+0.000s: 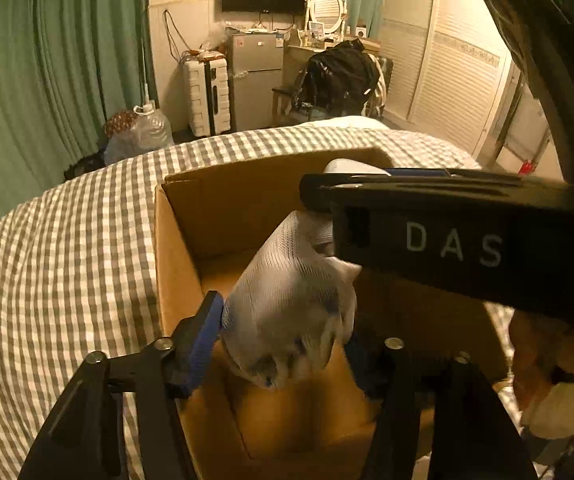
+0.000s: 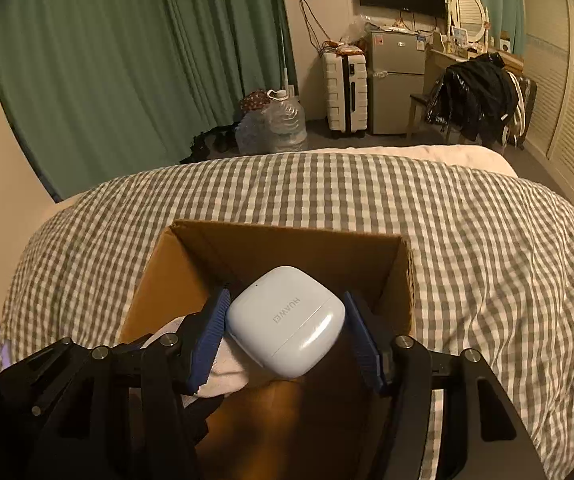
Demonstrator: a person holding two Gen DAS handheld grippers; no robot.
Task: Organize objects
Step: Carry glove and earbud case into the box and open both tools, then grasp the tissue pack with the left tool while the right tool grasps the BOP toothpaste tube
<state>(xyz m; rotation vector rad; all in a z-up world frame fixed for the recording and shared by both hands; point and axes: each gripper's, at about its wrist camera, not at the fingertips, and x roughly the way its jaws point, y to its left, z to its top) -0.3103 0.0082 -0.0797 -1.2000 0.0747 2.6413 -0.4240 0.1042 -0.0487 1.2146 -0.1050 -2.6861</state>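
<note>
An open cardboard box (image 1: 179,240) sits on the checked bed cover; it also shows in the right wrist view (image 2: 151,272). My left gripper (image 1: 283,332) is shut on a white sock (image 1: 287,300) and holds it over the inside of the box. My right gripper (image 2: 287,320) is shut on a pale blue HUAWEI earbuds case (image 2: 287,320) above the box. In the left wrist view the right gripper's black body (image 1: 447,232) reaches in from the right above the sock, and a bit of the case (image 1: 351,167) shows beyond it. The sock shows as white cloth under the case (image 2: 227,376).
The box rests on a grey-and-white checked duvet (image 2: 467,260). Beyond the bed stand green curtains (image 2: 107,60), water jugs (image 2: 283,124), a white suitcase (image 2: 345,96), a small fridge (image 2: 397,80) and a chair with dark clothes (image 2: 475,92).
</note>
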